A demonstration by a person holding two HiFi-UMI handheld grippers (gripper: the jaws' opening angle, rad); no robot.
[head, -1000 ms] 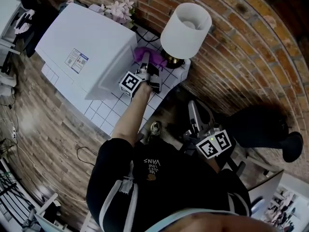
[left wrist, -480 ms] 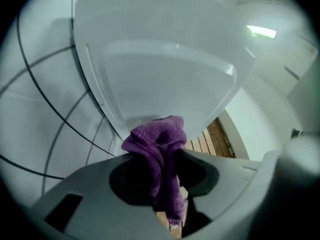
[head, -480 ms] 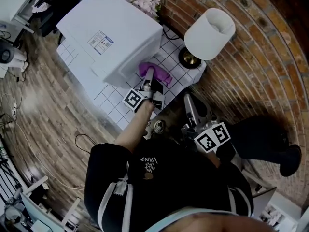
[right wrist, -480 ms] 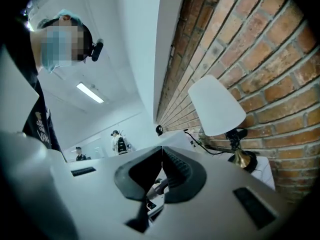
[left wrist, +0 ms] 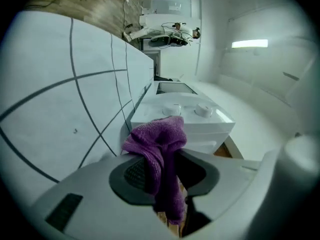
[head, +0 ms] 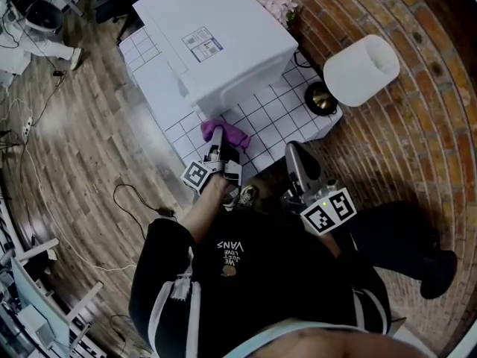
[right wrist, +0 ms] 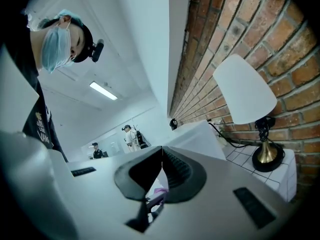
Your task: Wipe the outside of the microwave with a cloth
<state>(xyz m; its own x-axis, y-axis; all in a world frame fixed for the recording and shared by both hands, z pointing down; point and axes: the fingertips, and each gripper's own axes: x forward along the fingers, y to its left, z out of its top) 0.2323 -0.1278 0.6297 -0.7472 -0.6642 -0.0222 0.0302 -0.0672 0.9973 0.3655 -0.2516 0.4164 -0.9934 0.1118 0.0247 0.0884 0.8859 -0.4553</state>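
Note:
The white microwave (head: 223, 47) stands on a white tiled table (head: 276, 118). My left gripper (head: 217, 146) is shut on a purple cloth (head: 231, 134), which lies bunched on the tiles just below the microwave's near corner. In the left gripper view the cloth (left wrist: 159, 149) hangs between the jaws of the left gripper (left wrist: 165, 176), with the microwave's knob panel (left wrist: 187, 115) ahead. My right gripper (head: 297, 162) hovers off the table's near edge, shut and holding nothing. In the right gripper view, the pads of the right gripper (right wrist: 162, 161) meet.
A lamp with a white shade (head: 361, 69) and brass base (head: 322, 99) stands at the table's right end against the brick wall (head: 417, 125). Pale flowers (head: 274, 4) sit behind the microwave. A cable (head: 127, 200) lies on the wood floor at left.
The left gripper has drawn the purple cloth along the microwave's side, away from the lamp and toward the near corner. The right gripper has held roughly still.

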